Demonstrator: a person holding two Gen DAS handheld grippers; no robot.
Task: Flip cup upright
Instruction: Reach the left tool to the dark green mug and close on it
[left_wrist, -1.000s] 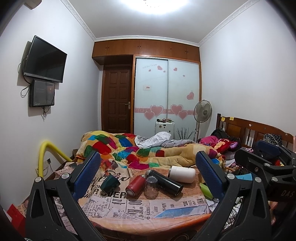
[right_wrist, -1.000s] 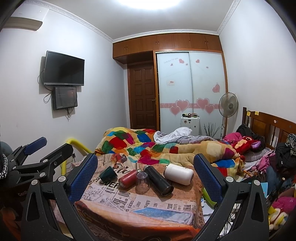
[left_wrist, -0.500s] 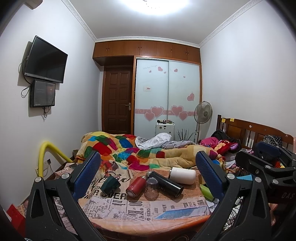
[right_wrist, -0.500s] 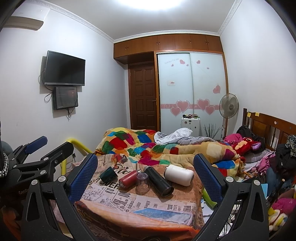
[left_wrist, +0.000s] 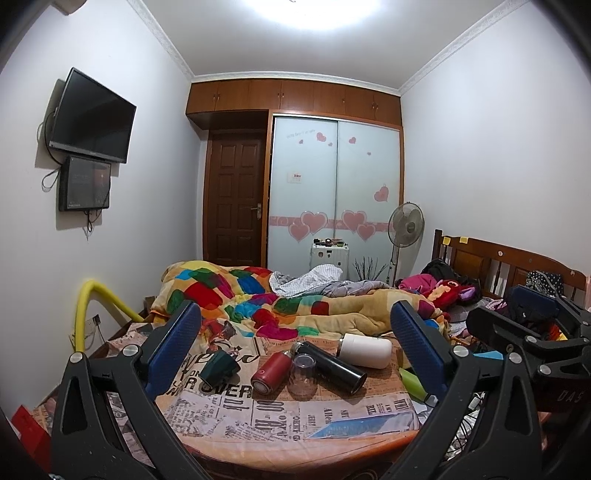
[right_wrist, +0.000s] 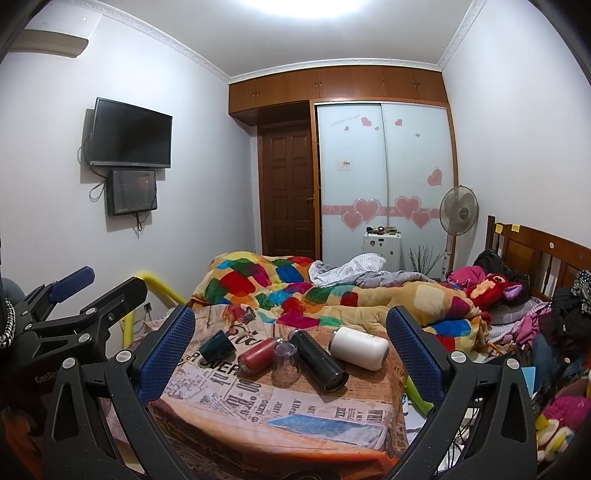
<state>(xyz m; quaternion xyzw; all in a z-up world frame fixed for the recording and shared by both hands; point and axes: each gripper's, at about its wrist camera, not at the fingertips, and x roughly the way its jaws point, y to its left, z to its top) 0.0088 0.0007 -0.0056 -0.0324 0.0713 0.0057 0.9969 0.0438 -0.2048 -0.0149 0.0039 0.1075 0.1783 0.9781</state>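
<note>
A clear glass cup (left_wrist: 302, 374) stands mouth-down at centre frame on a newsprint-patterned table (left_wrist: 280, 413), wedged between a red flask (left_wrist: 269, 373) and a black flask (left_wrist: 328, 365), well back from the near edge. The left gripper (left_wrist: 295, 343) and right gripper (right_wrist: 291, 343) hover wide open and empty, barely shifted from a second ago.

The green cup (left_wrist: 415, 382) beside the white bottle (left_wrist: 365, 350) is half hidden behind the left gripper's right finger. The clear glass (right_wrist: 284, 363) stands mouth down; its near wall blurs into the worktop's (right_wrist: 288, 413) newsprint cloth. Small items atop the white appliance (left_wrist: 330, 254) are too small to tell.
</note>
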